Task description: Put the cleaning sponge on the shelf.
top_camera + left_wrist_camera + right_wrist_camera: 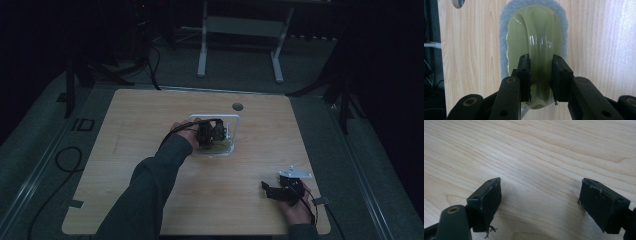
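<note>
A green glossy scrubber [534, 32] with a grey-blue sponge pad [504, 37] around its base lies flat on the wooden table. My left gripper [541, 60] is shut on the raised ridge of its handle, one black pad on each side. In the high view the left gripper [212, 134] sits at the table's middle over a white frame [235, 120], with a pale green edge of the scrubber [223, 146] just below it. My right gripper [272, 190] rests open near the table's front right corner; its jaws [539, 200] stand wide apart over bare wood.
A round hole [237, 106] is cut in the table behind the white frame. The room around the table is dark, with a white stand [240, 30] on the floor beyond the far edge. Cables trail off the left side.
</note>
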A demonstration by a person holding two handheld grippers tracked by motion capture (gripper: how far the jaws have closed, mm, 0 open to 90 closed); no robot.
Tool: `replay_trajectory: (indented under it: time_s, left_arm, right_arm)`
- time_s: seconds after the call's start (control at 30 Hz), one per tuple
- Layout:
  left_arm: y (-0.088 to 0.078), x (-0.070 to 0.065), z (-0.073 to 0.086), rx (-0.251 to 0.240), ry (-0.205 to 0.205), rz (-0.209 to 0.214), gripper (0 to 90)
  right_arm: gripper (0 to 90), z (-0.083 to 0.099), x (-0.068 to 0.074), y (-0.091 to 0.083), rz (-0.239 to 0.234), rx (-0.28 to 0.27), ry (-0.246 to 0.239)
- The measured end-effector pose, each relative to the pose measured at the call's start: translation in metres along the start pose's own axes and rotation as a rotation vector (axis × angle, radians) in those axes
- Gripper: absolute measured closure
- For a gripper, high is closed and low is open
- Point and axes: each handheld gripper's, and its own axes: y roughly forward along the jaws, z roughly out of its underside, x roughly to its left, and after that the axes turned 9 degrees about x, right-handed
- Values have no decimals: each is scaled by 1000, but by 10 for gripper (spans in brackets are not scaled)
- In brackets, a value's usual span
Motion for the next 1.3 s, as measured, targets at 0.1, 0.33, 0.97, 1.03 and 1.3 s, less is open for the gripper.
replay_trajectory:
  time_s: [0.1,0.33,0.97,1.03,1.3]
  left_arm:
    - [2,0,0,3,-3,-2,717]
    - [5,2,-1,11,-7,-8,716]
    - [17,1,-8,25,9,-12,713]
    - [17,1,-8,23,5,-10,712]
    - [19,1,-9,32,11,-6,712]
  right_arm:
    - [176,0,0,0,0,0,-1]
    - [176,0,0,0,0,0,-1]
    - [176,0,0,0,0,1,1]
    - [176,0,0,0,0,1,0]
    - [176,0,0,0,0,1,1]
